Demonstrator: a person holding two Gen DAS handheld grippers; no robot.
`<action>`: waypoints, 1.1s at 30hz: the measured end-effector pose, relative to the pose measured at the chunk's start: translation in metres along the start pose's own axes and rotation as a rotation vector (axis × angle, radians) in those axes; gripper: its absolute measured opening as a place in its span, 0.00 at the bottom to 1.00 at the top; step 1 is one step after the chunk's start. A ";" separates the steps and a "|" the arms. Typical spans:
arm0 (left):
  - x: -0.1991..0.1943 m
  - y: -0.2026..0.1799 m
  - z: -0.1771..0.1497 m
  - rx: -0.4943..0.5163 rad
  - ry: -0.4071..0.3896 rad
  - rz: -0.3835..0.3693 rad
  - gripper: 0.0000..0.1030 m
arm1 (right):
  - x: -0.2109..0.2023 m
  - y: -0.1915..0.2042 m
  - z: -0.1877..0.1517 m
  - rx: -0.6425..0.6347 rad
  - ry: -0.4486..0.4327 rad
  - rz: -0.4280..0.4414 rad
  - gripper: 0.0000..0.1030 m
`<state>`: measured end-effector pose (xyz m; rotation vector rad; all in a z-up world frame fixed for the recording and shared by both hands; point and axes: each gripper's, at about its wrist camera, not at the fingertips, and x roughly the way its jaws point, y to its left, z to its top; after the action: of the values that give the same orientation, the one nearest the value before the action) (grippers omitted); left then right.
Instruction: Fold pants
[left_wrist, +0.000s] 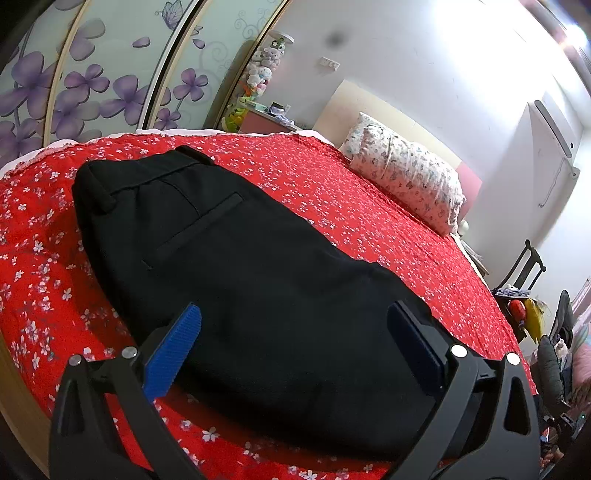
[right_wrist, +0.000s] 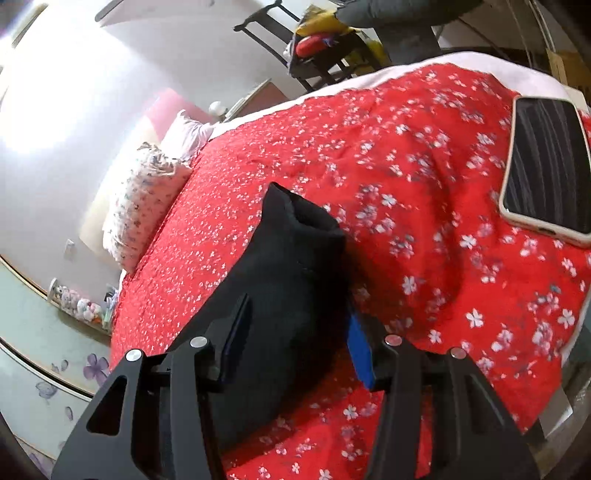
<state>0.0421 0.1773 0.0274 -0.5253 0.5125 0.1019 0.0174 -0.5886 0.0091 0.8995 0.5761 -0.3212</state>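
Black pants (left_wrist: 236, 266) lie on a red flowered bedspread (left_wrist: 332, 184), the waistband and a back pocket at the far left. My left gripper (left_wrist: 295, 343) hovers open just over the near part of the pants, its blue pads wide apart and nothing pinched. In the right wrist view a bunched leg of the pants (right_wrist: 295, 266) runs up between the fingers to its open hem. My right gripper (right_wrist: 297, 339) is half closed around this thick bundle, and the cloth fills the gap and presses against the blue pad (right_wrist: 360, 354).
A phone (right_wrist: 546, 166) in a pale case lies on the bedspread at the right. A flowered pillow (left_wrist: 402, 177) rests at the head of the bed. A dark chair (right_wrist: 314, 48) piled with things stands past the bed's far edge. Sliding doors (left_wrist: 92, 85) with purple flowers stand behind.
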 end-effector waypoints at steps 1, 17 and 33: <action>0.000 0.000 0.000 0.000 0.000 -0.001 0.98 | 0.003 -0.001 0.002 0.006 -0.001 -0.014 0.50; -0.002 0.007 0.001 -0.027 0.001 -0.029 0.98 | -0.010 0.063 -0.005 -0.235 -0.159 -0.127 0.12; -0.012 0.015 0.005 -0.059 -0.020 -0.066 0.98 | 0.039 0.285 -0.159 -0.560 0.207 0.299 0.12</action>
<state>0.0310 0.1931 0.0306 -0.5981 0.4732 0.0594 0.1353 -0.2930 0.0909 0.4646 0.6674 0.2039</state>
